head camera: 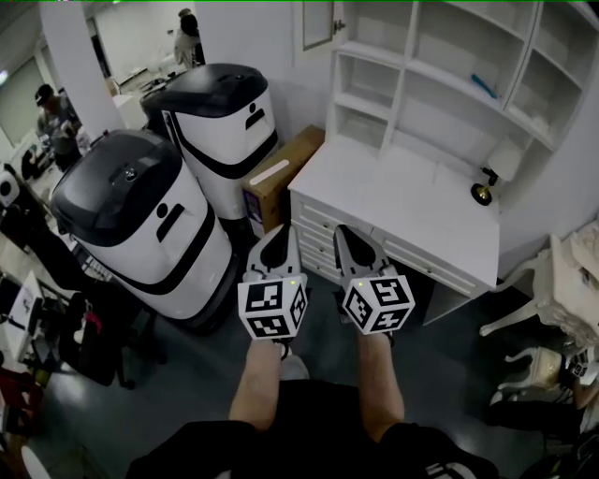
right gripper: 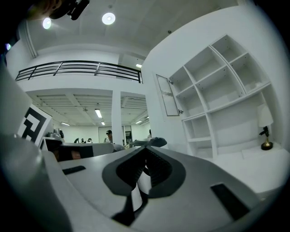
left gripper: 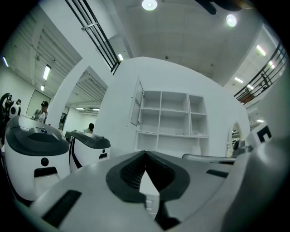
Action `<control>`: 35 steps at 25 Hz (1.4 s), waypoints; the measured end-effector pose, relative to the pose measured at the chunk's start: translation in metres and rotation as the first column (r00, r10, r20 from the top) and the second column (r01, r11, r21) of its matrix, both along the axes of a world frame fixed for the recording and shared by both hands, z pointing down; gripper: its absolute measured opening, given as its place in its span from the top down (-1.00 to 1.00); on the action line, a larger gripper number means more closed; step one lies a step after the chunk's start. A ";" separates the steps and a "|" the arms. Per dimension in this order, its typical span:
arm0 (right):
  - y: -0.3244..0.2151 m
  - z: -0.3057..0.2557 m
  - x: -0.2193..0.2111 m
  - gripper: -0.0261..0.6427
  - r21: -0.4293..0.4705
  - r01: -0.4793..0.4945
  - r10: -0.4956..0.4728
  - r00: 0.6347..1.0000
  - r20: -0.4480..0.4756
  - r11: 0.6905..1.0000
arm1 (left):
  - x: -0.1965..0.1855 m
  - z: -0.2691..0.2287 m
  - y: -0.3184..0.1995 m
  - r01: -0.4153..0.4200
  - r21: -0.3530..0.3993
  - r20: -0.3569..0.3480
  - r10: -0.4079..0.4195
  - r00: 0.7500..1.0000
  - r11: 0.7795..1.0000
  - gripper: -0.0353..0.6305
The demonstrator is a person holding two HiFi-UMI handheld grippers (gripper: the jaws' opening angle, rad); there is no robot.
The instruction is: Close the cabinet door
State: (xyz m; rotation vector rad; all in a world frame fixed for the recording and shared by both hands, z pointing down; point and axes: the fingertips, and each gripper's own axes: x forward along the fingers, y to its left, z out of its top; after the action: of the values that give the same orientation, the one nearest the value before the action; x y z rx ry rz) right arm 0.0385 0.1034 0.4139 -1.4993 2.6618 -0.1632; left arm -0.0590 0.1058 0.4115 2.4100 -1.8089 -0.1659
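The cabinet door sits at the upper left corner of the white shelf unit. It is swung outward, away from the open compartments beside it. In both gripper views it shows as a narrow panel standing out at an angle from the top left compartment, and nothing is touching it.

The person holds both grippers side by side in front of the shelf unit, pointing level toward it and well apart from the door. The left gripper has its fingers clenched together with nothing between them. The right gripper, just beside it, also has its fingers clenched on nothing. In the head view both tips lie short of the drawer fronts below the shelf unit, and neither touches the furniture.

The shelf unit stands at the back of a white tabletop. A small lamp stands near the right end of the tabletop, below the shelf unit's right compartments. The compartments look mostly bare.

To the left of the shelf unit a cardboard box leans against the end of the drawers. Two large white and black machines stand further left. To the right of the shelf unit is a white chair. A few people are in the room well beyond the machines.
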 end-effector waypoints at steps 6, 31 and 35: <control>-0.035 -0.003 -0.009 0.87 -0.003 -0.040 0.039 0.999 -0.027 0.999 | -0.025 -0.005 -0.033 0.003 0.017 -0.041 -0.003 0.999 1.000 0.86; -0.155 0.013 -0.155 0.87 -0.034 0.020 -0.024 0.995 -0.098 0.999 | -0.151 -0.004 -0.156 -0.012 0.026 -0.031 0.013 0.999 1.000 0.86; -0.159 0.010 -0.152 0.87 -0.028 -0.003 0.000 0.994 -0.107 1.000 | -0.149 -0.005 -0.159 -0.037 0.033 -0.045 0.039 0.998 0.999 0.86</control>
State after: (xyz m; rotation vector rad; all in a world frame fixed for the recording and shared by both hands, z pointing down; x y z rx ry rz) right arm -0.1136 -0.0553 0.4234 -1.5609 2.7522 -0.1240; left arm -0.2081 -0.0531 0.4061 2.4396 -1.7531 -0.2467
